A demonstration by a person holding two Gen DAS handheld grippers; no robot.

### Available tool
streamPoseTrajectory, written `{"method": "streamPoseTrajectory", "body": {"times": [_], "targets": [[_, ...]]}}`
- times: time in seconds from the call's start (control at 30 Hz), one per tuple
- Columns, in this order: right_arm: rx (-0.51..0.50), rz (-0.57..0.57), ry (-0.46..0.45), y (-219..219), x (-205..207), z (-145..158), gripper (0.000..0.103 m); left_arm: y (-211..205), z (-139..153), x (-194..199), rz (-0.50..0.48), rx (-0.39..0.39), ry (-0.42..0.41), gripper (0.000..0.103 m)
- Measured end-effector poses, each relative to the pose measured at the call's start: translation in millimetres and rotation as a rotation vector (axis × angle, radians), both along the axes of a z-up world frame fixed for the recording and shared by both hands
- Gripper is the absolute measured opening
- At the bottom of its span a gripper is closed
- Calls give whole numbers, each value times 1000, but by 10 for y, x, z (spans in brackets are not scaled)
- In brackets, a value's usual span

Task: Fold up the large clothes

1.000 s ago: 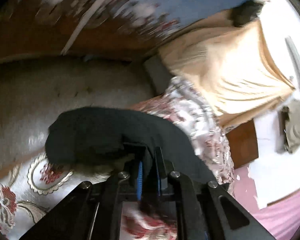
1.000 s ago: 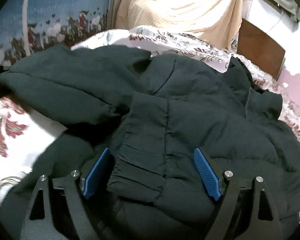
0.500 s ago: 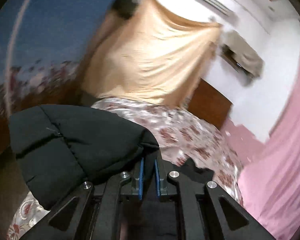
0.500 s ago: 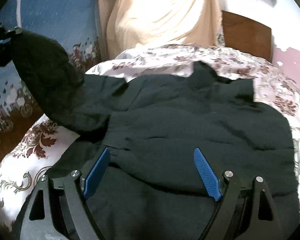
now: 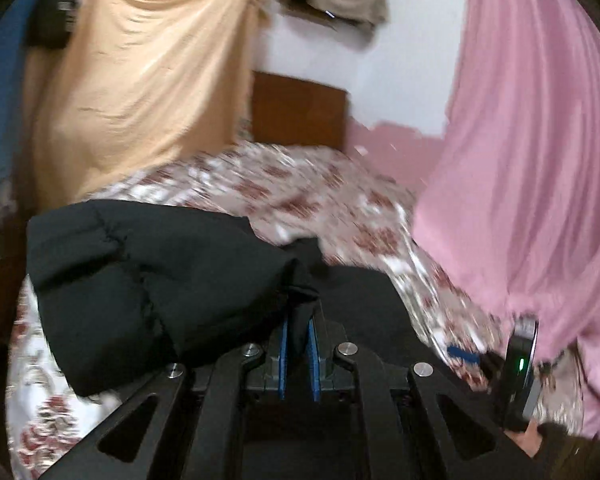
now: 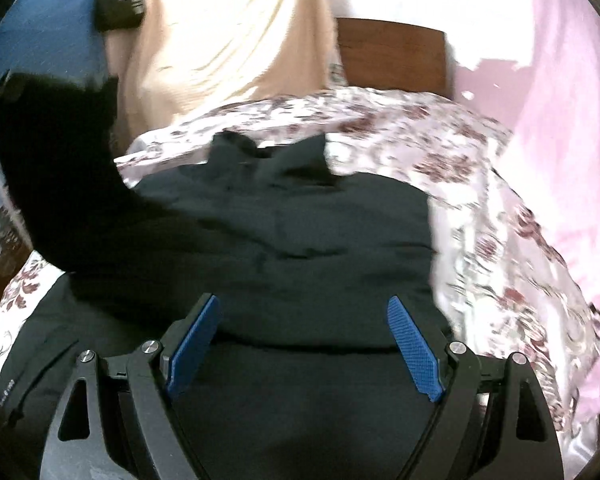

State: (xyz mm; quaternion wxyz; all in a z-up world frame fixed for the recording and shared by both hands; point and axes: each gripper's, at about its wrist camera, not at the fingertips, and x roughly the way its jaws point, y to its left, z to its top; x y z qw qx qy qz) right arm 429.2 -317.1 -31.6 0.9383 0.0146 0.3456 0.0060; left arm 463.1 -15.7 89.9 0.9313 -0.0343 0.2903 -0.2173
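Between the blue pads of the left gripper (image 5: 298, 330) a fold of the black jacket's sleeve (image 5: 148, 276) is pinched tight, the pads almost together on the cloth. The sleeve bulges up and to the left of that gripper, lifted off the flowered bedspread (image 5: 300, 192), with its cuff end hanging free. Ahead of the gripper the bed runs to a brown headboard (image 5: 298, 108); an orange cloth (image 5: 140, 72) hangs to its left and a pink curtain (image 5: 540, 140) to its right.

The right gripper (image 6: 304, 344) has its blue pads wide apart and grips nothing. Under and ahead of it the body of the jacket (image 6: 300, 240) lies spread on the bedspread (image 6: 500, 220), collar (image 6: 268, 152) at the far end. To its left the raised sleeve (image 6: 60, 168) rises from the body toward the upper left edge of the right wrist view.
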Motion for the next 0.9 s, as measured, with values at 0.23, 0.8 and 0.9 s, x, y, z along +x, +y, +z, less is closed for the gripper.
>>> {"method": "streamPoseTrajectory", "body": {"times": [0.23,0.8,0.9], "targets": [[45,-81,-2,-498,-169,-160,82,-603,-647,51,-125,65,134,9],[334,-177,-10,-1059,-336,-604,82,-1057,-1369,-321,-354,130,234,80],[495,-187,-8,-1229,-371,-736,82,-962,-1380,-377,-338,94,254,80]]}}
